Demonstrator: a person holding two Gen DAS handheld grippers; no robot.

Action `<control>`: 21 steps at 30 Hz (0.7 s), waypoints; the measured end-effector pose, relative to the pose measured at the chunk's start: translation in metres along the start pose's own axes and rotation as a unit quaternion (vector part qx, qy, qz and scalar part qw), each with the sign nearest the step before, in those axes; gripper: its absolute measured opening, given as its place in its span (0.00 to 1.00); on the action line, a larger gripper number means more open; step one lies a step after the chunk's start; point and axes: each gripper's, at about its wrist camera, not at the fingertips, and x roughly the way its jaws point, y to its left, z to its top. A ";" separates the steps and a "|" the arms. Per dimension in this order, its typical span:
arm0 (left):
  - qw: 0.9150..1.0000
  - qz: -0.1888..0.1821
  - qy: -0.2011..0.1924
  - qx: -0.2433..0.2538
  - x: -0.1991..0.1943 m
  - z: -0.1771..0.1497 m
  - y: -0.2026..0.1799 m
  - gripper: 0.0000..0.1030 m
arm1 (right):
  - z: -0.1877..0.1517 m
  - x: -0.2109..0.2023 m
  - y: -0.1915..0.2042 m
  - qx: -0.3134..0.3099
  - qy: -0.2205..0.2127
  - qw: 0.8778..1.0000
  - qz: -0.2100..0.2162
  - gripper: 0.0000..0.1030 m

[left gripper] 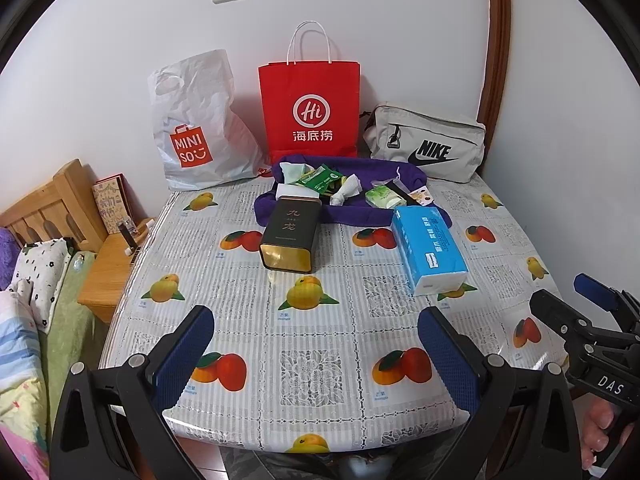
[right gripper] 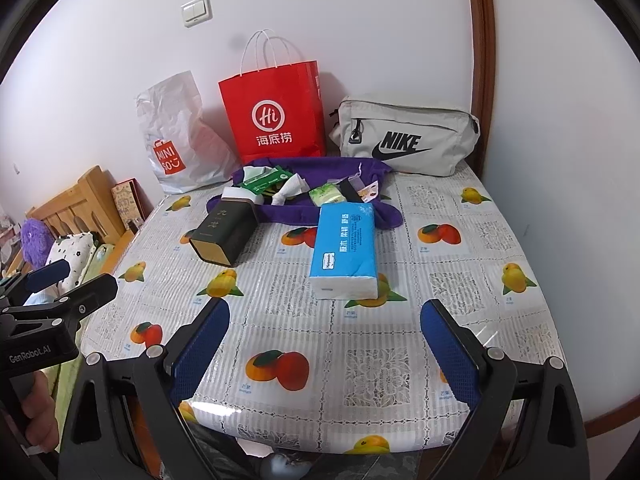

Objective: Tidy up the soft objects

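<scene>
Both grippers hovered over the near edge of the table (left gripper: 320, 344), each with its blue-padded fingers spread wide apart and nothing between them: the left gripper (left gripper: 316, 344) at the bottom of its own view, the right gripper (right gripper: 326, 338) at the bottom of its own.

The soft things lay in the middle of both frames. A purple cloth (left gripper: 352, 210) held small packets and crumpled tissues, a blue tissue pack (left gripper: 428, 248) rested with one end on the cloth's right edge, and a black tin (left gripper: 290, 236) lay on its side against the cloth's left edge. Behind them, along the wall, stood a white plastic bag (left gripper: 200, 128), a red paper bag (left gripper: 310, 112) and a grey pouch (left gripper: 428, 144).

Only the left wrist view showed the right gripper from outside, at the lower right edge with fingertips of a hand (left gripper: 600, 428) below it. Only the right wrist view showed the left gripper's body at the left edge, and a purple plush (right gripper: 36, 236) on the bed.
</scene>
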 end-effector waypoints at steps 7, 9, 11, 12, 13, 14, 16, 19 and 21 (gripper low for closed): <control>1.000 0.002 0.000 0.001 0.000 0.000 0.001 1.00 | -0.001 0.000 0.001 0.001 0.002 1.000 0.009 0.93; 1.000 0.003 -0.001 0.001 0.000 0.000 0.001 1.00 | -0.002 0.001 0.002 0.002 0.002 1.000 0.007 0.93; 1.000 0.003 -0.001 0.000 0.000 0.000 0.001 1.00 | -0.002 0.001 0.003 0.002 0.003 1.000 0.008 0.93; 1.000 0.002 -0.001 0.000 0.000 0.000 0.001 1.00 | -0.003 0.001 0.003 0.002 0.003 1.000 0.008 0.93; 1.000 0.003 -0.001 0.000 0.000 0.000 0.001 1.00 | -0.003 0.001 0.003 0.001 0.003 1.000 0.008 0.93; 1.000 0.003 -0.001 0.001 0.000 0.000 0.001 1.00 | -0.003 0.001 0.002 0.001 0.003 1.000 0.008 0.93; 1.000 0.004 -0.001 0.001 -0.001 0.000 0.001 1.00 | -0.003 0.001 0.003 0.002 0.003 1.000 0.008 0.93; 1.000 0.002 -0.001 0.001 -0.001 0.000 0.001 1.00 | -0.003 0.001 0.003 0.001 0.002 1.000 0.009 0.93; 1.000 0.003 -0.001 0.000 -0.001 0.000 0.001 1.00 | -0.003 0.002 0.004 0.000 0.002 1.000 0.009 0.93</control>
